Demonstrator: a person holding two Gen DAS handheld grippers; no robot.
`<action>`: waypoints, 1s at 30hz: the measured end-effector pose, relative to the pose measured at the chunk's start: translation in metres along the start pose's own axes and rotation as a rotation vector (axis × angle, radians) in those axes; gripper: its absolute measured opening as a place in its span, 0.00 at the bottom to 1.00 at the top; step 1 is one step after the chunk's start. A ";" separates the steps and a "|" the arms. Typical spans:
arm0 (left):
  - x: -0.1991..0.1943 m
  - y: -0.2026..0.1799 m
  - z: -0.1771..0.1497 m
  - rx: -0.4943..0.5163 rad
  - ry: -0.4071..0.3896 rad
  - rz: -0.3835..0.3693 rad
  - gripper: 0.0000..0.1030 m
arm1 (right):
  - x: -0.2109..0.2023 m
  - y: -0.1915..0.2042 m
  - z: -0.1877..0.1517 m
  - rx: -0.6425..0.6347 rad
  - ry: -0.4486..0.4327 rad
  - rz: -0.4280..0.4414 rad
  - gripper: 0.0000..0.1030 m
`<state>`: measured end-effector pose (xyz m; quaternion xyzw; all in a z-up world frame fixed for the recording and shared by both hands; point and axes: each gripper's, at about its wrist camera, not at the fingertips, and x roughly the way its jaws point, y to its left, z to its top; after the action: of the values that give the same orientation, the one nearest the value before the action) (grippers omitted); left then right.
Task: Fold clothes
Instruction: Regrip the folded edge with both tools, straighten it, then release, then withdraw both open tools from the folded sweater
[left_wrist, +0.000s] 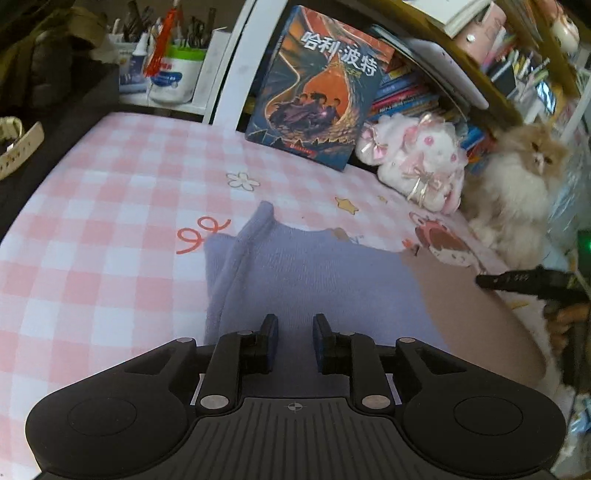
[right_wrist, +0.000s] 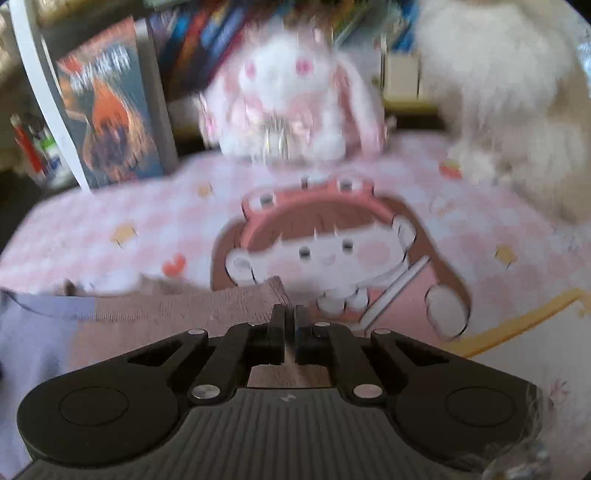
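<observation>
garment (left_wrist: 317, 280): knit, lavender and dusty pink, lying on bed | left gripper (left_wrist: 295, 328): jaws wide | right gripper (right_wrist: 290, 317): jaws pinching pink edge

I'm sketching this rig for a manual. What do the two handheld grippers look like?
Both are matte black: a ribbed base plate with a small crosshair mark, round side housings, silver pivot pins on linkage arms. The left gripper has blue pads; the right gripper shows black fingers.

A home bedroom: pink checked bedsheet (left_wrist: 92, 229), crammed bookshelf (left_wrist: 424, 81), plush rabbit (left_wrist: 417, 162) and a fluffy cat (left_wrist: 524, 184) sitting at the bed's edge
</observation>
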<state>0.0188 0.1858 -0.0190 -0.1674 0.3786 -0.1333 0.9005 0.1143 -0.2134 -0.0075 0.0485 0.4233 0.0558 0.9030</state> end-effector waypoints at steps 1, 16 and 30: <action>0.000 0.002 0.001 -0.009 0.001 -0.006 0.21 | 0.000 0.002 -0.001 -0.008 -0.005 -0.003 0.05; -0.028 -0.033 -0.006 -0.004 -0.096 0.032 0.32 | -0.077 0.018 -0.028 -0.055 -0.088 0.035 0.44; -0.033 -0.102 -0.043 -0.019 -0.084 0.063 0.34 | -0.109 0.039 -0.070 -0.178 -0.016 0.160 0.47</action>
<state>-0.0464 0.0972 0.0149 -0.1692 0.3467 -0.0944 0.9178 -0.0114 -0.1873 0.0361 0.0022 0.4044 0.1646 0.8996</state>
